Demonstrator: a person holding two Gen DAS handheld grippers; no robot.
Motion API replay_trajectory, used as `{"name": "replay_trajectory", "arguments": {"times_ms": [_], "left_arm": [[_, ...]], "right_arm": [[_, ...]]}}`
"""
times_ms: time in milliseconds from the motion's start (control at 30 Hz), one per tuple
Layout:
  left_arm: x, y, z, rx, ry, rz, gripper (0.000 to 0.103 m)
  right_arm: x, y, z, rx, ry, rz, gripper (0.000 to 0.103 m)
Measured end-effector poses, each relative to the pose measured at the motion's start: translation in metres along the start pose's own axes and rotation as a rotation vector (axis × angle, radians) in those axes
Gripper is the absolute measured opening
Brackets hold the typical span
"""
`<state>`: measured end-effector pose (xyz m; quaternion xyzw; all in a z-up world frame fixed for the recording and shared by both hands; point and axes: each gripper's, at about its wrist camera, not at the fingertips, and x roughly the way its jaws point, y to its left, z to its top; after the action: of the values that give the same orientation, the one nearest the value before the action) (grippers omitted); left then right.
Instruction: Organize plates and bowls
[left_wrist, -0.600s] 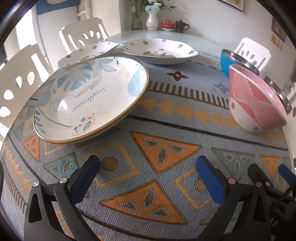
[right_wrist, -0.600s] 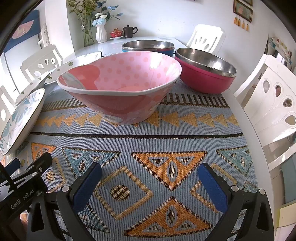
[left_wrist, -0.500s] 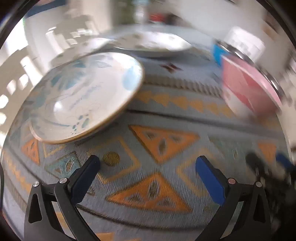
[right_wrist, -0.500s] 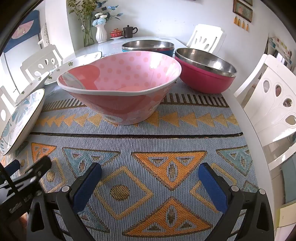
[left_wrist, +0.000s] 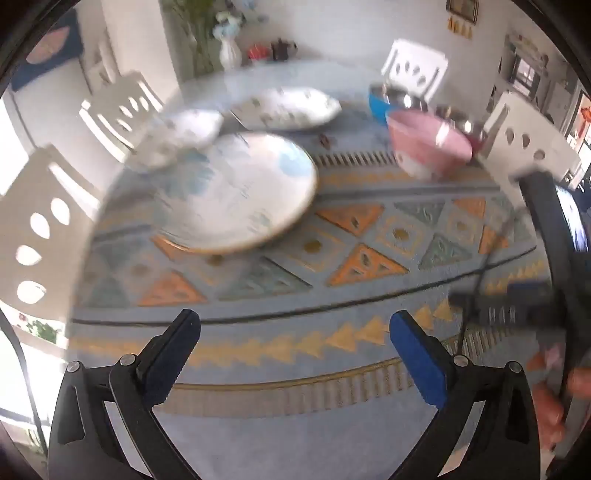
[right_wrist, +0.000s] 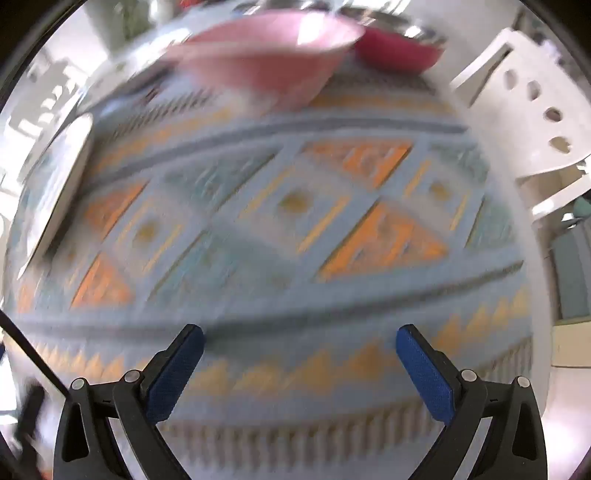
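A round white plate with blue flowers lies on the patterned tablecloth, far ahead of my open, empty left gripper. Two white flowered dishes sit behind it. A pink bowl stands to the right, with a blue steel bowl behind it. In the blurred right wrist view, my open, empty right gripper hangs above the cloth, with the pink bowl and a red steel bowl far ahead. The blue-flowered plate's edge shows at left.
White chairs stand around the table. A vase and a teapot stand at the table's far side. The other gripper's dark body and a hand fill the left wrist view's right edge.
Both grippers have pulled back and up from the dishes; the plate and pink bowl now look smaller and farther away. Both views are motion-blurred. Both stay open.
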<state>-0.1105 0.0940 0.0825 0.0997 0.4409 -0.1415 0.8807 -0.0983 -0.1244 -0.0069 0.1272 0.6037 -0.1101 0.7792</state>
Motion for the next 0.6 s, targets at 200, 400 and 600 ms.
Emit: {"name": "replay_trajectory", "arguments": {"times_ms": [200, 400, 600], "left_arm": [[-0.058, 0.052, 0.037, -0.068, -0.157, 0.091, 0.102], [-0.099, 0.079, 0.061, -0.145, -0.265, 0.13, 0.102], [-0.099, 0.077, 0.074, -0.169, -0.283, 0.157, 0.102]], "right_arm": [[-0.102, 0.043, -0.055, -0.004, -0.278, 0.0, 0.103], [-0.169, 0.065, -0.014, 0.024, -0.42, -0.018, 0.103], [-0.171, 0.084, 0.029, -0.012, -0.402, 0.068, 0.103]]}}
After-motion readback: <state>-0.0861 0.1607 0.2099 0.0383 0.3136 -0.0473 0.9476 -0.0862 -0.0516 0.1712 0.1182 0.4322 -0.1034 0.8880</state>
